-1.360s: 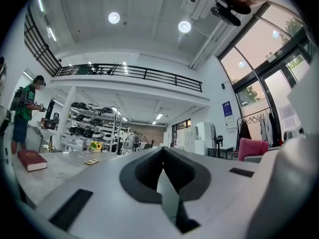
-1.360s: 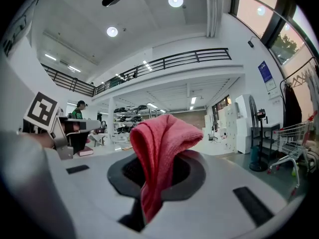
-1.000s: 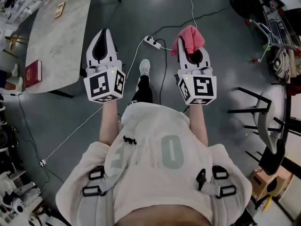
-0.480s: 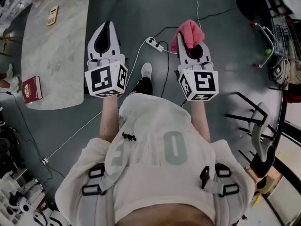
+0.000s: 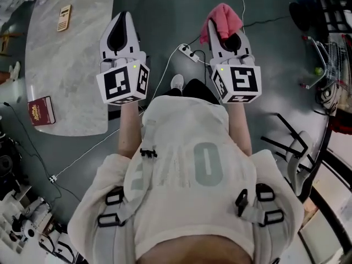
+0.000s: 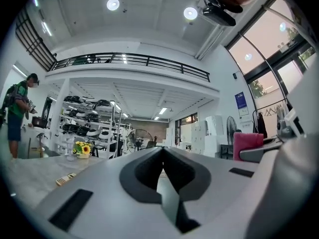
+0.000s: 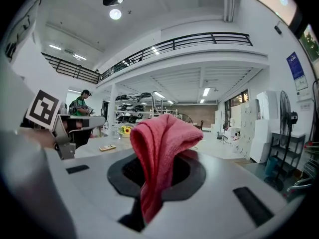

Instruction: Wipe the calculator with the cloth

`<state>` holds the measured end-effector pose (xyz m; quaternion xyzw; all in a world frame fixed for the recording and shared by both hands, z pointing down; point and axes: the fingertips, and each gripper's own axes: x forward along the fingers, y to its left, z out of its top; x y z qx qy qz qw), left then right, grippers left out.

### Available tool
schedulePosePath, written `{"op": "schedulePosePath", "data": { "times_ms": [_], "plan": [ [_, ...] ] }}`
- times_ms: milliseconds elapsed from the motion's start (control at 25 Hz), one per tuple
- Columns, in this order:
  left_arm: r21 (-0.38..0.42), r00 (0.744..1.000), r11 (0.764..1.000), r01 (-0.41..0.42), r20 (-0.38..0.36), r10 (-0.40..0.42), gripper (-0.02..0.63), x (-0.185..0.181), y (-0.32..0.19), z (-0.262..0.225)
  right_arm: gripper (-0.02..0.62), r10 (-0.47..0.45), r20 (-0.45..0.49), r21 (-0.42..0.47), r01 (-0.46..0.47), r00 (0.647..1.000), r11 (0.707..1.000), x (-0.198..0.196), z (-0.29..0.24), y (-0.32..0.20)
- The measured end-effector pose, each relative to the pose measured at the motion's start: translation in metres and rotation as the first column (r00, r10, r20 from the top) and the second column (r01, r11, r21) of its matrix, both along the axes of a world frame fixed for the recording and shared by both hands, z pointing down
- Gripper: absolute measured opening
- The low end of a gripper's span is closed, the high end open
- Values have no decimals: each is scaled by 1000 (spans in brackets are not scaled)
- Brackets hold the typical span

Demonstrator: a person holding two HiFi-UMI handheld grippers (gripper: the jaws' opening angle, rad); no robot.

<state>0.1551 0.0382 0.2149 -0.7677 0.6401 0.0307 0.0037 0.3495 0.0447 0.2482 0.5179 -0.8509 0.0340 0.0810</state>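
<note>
The tan calculator (image 5: 65,17) lies flat on the far part of the grey marble table (image 5: 77,65), up and to the left of my left gripper (image 5: 122,16). That gripper is shut with nothing in it and hangs over the table's right edge. In the left gripper view the calculator (image 6: 66,179) shows small at the lower left, beyond the closed jaws. My right gripper (image 5: 220,28) is over the dark floor, shut on the pink cloth (image 5: 223,18). The cloth (image 7: 159,148) stands bunched up out of the jaws, and the calculator (image 7: 107,147) lies far off to its left.
A red book (image 5: 42,110) lies on the table's near end and yellow flowers (image 6: 82,148) stand at its far end. A white power strip (image 5: 187,50) and cables cross the floor between the grippers. A black chair (image 5: 297,147) stands at the right. A person (image 6: 20,113) stands beyond the table.
Both grippers have travelled forward together as the person walks. The table has slid closer to the left gripper. The cloth stays clamped in the right gripper.
</note>
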Motion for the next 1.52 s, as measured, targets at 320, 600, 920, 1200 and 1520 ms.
{"op": "schedulePosePath", "data": {
  "times_ms": [320,600,920,1200,1520],
  "plan": [
    [-19,997,997,72,-6,-72,14,-25,-36,8,57,-36,30,-59,38,999,998,-15,16,-54],
    [22,984,984,179,-3,-179,14,-58,-62,-3,57,-245,39,-38,246,969,968,-73,16,-117],
    [50,895,894,445,15,-446,14,-122,-79,-17,57,-478,18,47,477,878,878,-147,-9,-187],
    [83,751,752,654,45,-659,14,-151,-60,-21,57,-636,47,82,632,770,771,-188,-12,-224],
    [59,558,560,827,37,-829,14,-185,3,-7,57,-805,16,103,800,593,591,-264,-2,-203]
  ]
}}
